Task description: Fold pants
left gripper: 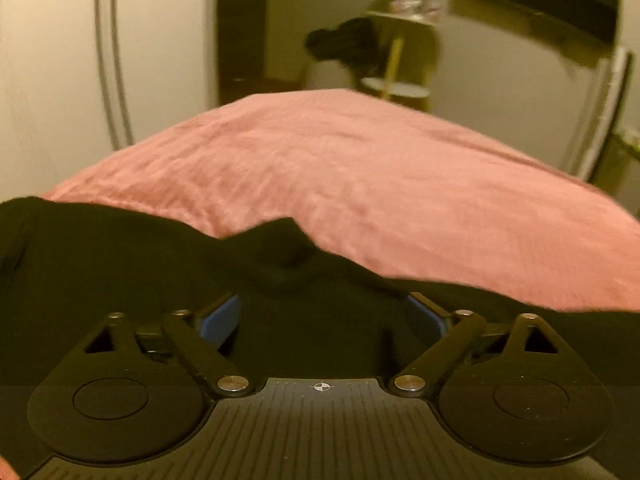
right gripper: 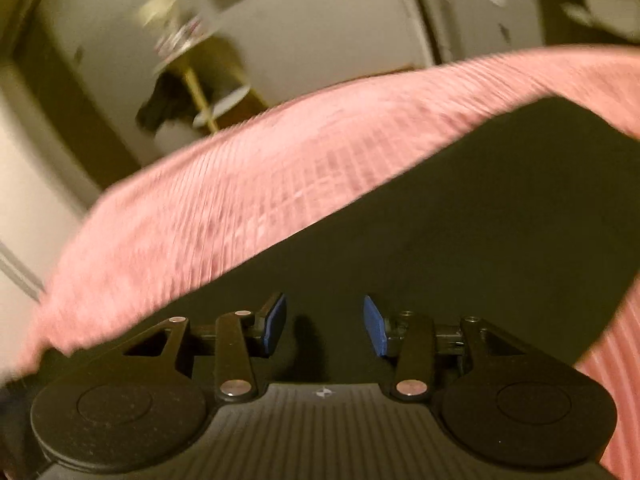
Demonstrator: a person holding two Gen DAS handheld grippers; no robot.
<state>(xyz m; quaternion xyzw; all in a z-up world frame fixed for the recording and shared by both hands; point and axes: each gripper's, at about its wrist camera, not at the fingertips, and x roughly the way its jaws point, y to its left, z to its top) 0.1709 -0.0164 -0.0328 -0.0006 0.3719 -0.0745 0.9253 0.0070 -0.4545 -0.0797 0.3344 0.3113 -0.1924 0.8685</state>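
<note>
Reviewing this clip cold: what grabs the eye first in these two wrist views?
The pink ribbed bedspread fills the middle of both views. The black pants lie on it, a flat slab in the right wrist view, rumpled along the near edge in the left. Both grippers, left and right, hover over the dark cloth with blue pads apart.

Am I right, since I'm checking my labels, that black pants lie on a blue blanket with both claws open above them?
Not quite: the blanket is pink, not blue, as both wrist views show. The rest holds: the black pants lie on it, and the left claw and right claw are open above them.
</note>
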